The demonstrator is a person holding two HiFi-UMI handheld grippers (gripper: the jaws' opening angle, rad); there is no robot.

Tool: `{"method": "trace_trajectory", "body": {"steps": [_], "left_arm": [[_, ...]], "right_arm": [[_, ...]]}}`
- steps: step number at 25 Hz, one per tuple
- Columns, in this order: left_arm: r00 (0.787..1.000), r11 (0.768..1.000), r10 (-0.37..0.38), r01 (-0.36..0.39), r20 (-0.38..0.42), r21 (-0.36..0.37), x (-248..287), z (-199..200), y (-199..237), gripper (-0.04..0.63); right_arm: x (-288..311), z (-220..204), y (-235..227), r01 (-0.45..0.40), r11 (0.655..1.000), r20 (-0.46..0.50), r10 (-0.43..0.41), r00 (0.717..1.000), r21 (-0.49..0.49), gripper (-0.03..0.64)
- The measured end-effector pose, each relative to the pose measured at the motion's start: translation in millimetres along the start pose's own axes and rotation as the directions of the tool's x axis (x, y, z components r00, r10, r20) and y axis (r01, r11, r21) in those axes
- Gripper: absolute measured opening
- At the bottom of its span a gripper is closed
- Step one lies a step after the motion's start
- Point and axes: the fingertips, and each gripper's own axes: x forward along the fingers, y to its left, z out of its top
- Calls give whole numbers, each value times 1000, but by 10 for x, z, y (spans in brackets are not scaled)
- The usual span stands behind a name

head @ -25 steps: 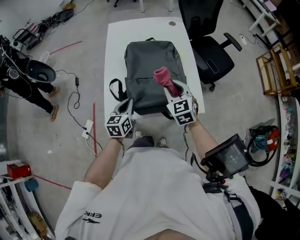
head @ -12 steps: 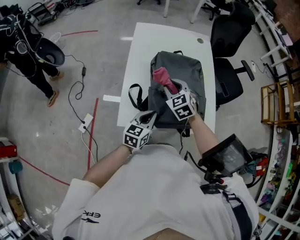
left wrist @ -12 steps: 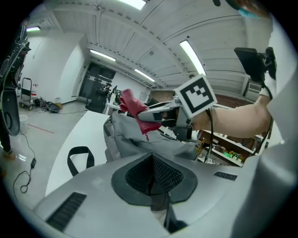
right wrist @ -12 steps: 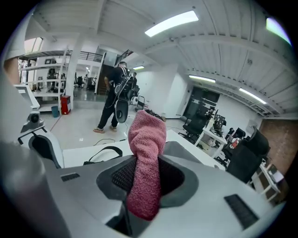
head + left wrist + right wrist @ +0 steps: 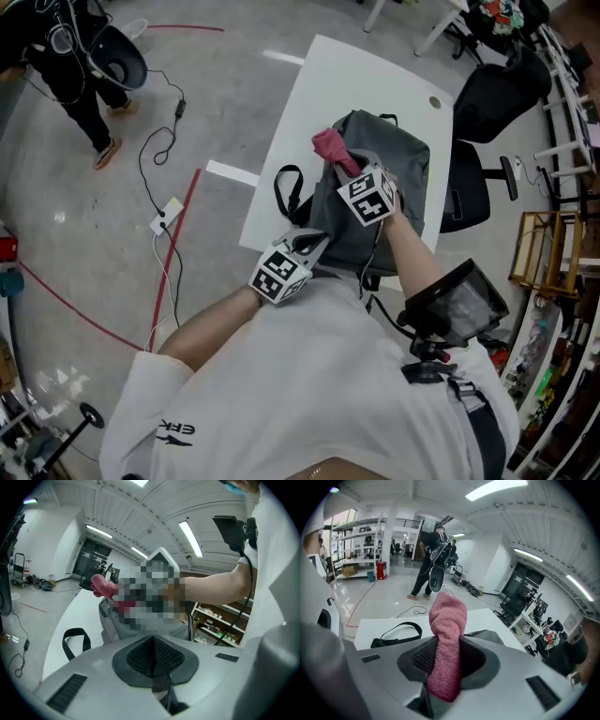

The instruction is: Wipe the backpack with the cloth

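A grey backpack lies flat on a white table. My right gripper is shut on a rolled pink cloth, which hangs over the pack's far left part. In the right gripper view the cloth stands up between the pads, above the backpack and its black strap. My left gripper is at the pack's near edge. Its jaws are shut, with a strip of grey fabric pinched between the pads. Ahead of the left gripper are the backpack and cloth.
A black office chair stands right of the table. A white power strip and cables lie on the floor at the left, beside red tape lines. A person in black stands at the upper left. Wooden shelves line the right side.
The head view swung, so the table now lies at a slant. My right gripper carried the cloth from the pack's middle toward its far left. The left gripper stayed at the near edge.
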Motion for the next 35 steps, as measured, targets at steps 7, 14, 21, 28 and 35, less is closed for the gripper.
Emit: {"method": "trace_trajectory", "body": {"steps": [7, 14, 21, 28, 35], "left_arm": [[1000, 1000, -4, 4, -10, -7, 77, 55, 43, 3], [1000, 999, 2, -2, -1, -51, 116, 74, 67, 3], [999, 996, 28, -26, 22, -88, 161, 140, 58, 3], [998, 994, 50, -47, 30, -96, 127, 106, 63, 3], [998, 994, 52, -48, 43, -100, 21, 57, -54, 3]], "right_arm": [[448, 98, -575, -14, 989, -96, -1, 995, -149, 118], [886, 127, -937, -101, 932, -256, 9, 967, -347, 118], [1129, -30, -894, -286, 824, -474, 24, 880, -489, 118], [1134, -94, -730, -422, 697, -626, -50, 778, -580, 114], [931, -83, -480, -492, 621, -685, -101, 722, -610, 112]]}}
